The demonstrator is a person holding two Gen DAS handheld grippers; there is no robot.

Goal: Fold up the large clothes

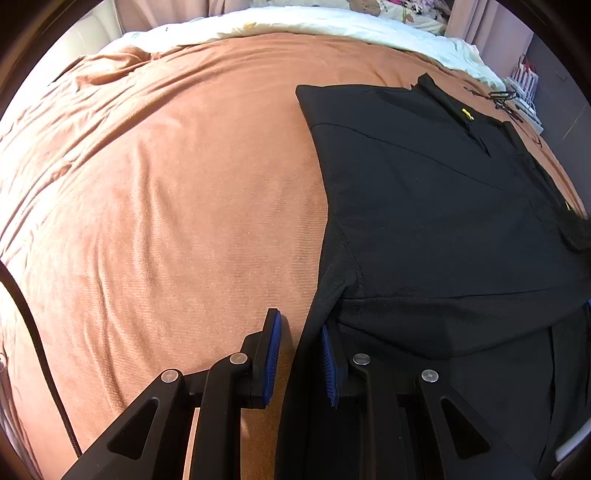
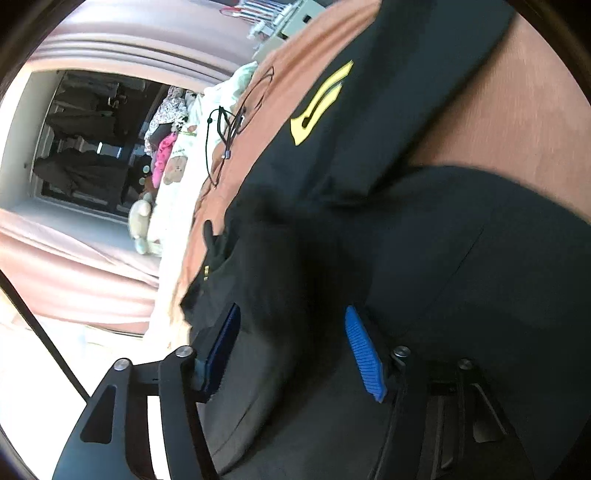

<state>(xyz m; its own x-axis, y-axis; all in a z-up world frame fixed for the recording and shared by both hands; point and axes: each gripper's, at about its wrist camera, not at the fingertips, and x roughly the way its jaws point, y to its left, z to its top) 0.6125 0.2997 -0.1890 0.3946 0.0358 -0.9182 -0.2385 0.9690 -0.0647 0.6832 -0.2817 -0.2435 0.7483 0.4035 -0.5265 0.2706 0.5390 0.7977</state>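
Note:
A large black garment (image 1: 424, 206) lies spread on the right half of an orange-brown bedspread (image 1: 166, 184); a small yellow tag (image 1: 467, 113) shows near its far end. My left gripper (image 1: 299, 321) points down at its near left edge. The jaws stand slightly apart, with the cloth's edge between them beside the right pad (image 1: 328, 365); orange cover shows next to the left pad. In the tilted, blurred right wrist view the garment (image 2: 406, 240) bears a yellow emblem (image 2: 321, 103). My right gripper (image 2: 291, 308) is open low over it, dark cloth bulging between its pads.
A white quilt (image 1: 295, 22) and printed bedding lie at the head of the bed. A thin black cable (image 2: 229, 125) lies on the cover beyond the garment, plush toys (image 2: 140, 221) past the bed's edge. The cover's left half (image 1: 110, 240) is bare and wrinkled.

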